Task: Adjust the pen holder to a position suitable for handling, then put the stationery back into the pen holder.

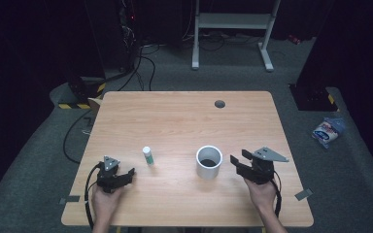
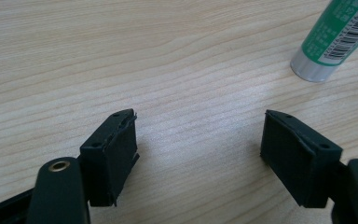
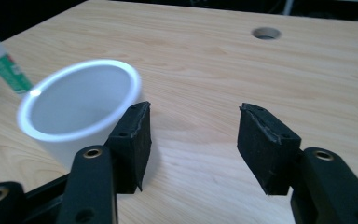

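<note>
Both grippers sit low at the near edge of the table (image 1: 184,111), and we take them one at a time. Our right gripper (image 1: 238,159) stands with its jaws apart, about halfway spread, and nothing lies between them: in the right gripper view we see bare wood in the gap between the two black pads (image 3: 266,142). The white cup (image 1: 209,161) stands upright just beside that gripper, on its left as the high view shows it. In the right gripper view the cup (image 3: 77,109) sits outside the jaws, close against the outer side of the left-hand jaw (whether the two actually touch, we cannot tell). The cup's mouth faces up, and in the high view its inside looks dark.

Our left gripper (image 1: 130,173) rests in the left hand (image 1: 106,201) near the table's front left corner. Its jaws are spread wide, and in the left gripper view (image 2: 198,140) only wood grain shows between them. They hold nothing and touch nothing that we can see.

A green and white glue stick (image 1: 147,156) stands upright between the two grippers, nearer the left one, apart from its jaws. In the left gripper view its lower end (image 2: 335,39) shows at the upper right, with a barcode on the label.
</note>
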Available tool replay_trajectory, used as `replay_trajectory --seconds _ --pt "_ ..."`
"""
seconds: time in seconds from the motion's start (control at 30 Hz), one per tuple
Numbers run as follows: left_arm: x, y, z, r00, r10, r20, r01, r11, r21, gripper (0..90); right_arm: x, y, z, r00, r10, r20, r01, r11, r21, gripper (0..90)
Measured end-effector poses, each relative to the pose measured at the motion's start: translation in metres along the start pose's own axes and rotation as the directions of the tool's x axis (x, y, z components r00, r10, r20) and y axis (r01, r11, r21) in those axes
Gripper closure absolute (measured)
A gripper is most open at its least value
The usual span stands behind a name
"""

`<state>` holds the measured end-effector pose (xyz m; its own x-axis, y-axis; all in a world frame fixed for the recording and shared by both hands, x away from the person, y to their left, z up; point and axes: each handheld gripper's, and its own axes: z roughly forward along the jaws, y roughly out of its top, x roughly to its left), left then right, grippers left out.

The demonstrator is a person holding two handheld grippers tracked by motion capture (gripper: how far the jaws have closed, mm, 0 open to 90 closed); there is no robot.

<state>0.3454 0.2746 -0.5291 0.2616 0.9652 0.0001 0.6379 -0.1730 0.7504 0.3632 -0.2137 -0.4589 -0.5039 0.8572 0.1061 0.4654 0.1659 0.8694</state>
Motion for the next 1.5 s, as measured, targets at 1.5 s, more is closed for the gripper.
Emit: replay_trajectory --seconds 1.5 --pt "-0.012 0.001 -0.024 0.9915 0.008 0.130 -0.003 0.9995 -0.032 27.8 -0.064 -0.067 -0.002 0.9649 0.015 0.262 -0.077 0.971 0.225 33.5"
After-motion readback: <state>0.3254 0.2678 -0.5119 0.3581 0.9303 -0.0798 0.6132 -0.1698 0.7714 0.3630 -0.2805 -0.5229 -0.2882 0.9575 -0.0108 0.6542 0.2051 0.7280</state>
